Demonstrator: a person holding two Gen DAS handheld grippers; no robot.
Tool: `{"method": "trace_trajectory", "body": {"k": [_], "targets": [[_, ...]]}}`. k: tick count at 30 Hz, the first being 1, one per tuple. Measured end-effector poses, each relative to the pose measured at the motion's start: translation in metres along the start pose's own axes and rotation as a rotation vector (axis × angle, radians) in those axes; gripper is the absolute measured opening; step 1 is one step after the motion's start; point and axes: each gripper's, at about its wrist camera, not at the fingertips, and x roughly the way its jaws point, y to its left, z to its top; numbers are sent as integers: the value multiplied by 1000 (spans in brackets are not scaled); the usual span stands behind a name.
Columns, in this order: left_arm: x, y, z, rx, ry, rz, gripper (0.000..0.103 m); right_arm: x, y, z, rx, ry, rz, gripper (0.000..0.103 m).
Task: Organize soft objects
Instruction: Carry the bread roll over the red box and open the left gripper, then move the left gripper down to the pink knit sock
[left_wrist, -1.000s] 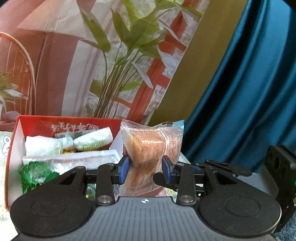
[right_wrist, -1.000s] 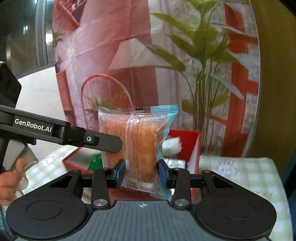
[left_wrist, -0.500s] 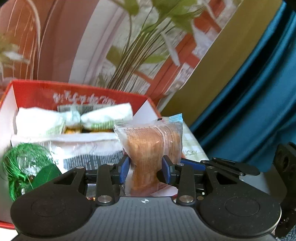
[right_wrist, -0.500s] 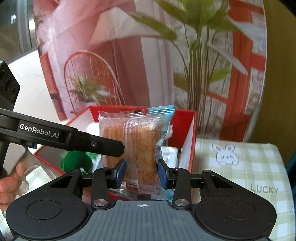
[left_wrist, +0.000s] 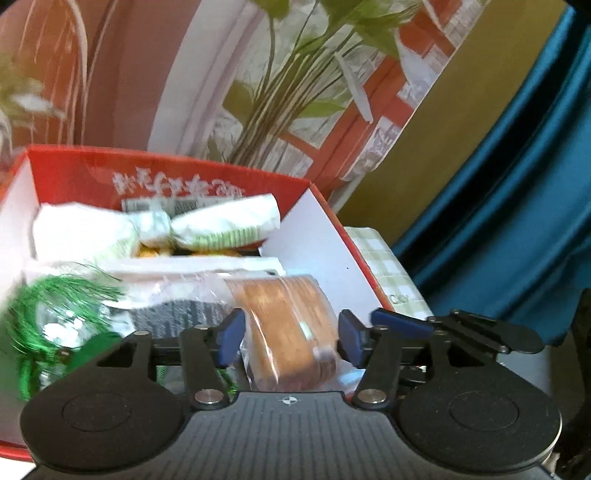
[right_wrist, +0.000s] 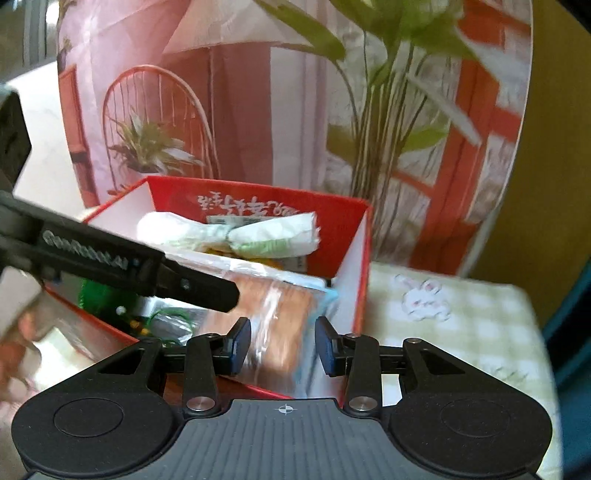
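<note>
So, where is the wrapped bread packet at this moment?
In both wrist views the bread packet lies inside the red box at its near right corner, against the white side wall, between the opening jaws of the left gripper.

We seem to be in a staged home corner rather than a lived-in room: a printed backdrop (right_wrist: 229, 122) pictures a wicker chair, potted plants and a red window frame. In front of it we see a table under a pale green checked cloth with a rabbit print (right_wrist: 439, 321), bearing a red cardboard box (left_wrist: 192, 184) of wrapped snacks. A teal curtain (left_wrist: 517, 192) hangs alongside.
</note>
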Motion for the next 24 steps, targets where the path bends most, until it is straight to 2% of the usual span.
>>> {"method": "trace_trajectory", "body": {"k": [5,10,12,17,24], "targets": [[-27,-6,-4,63,-57,97,73,-16,4,-6,11,-45,-14,40],[-63,-8,-15,107,-121,214,83,-35,11,-17,36,-96,-3,51],[-80,-6,-22,103,-143,243,87,-43,16,-23,44,-115,3,52],[-114,4,-45,74,-162,298,88,-61,30,-45,48,-146,18,54],[-134,18,-89,37,-124,381,90,-68,48,-86,93,-147,52,56]]}}
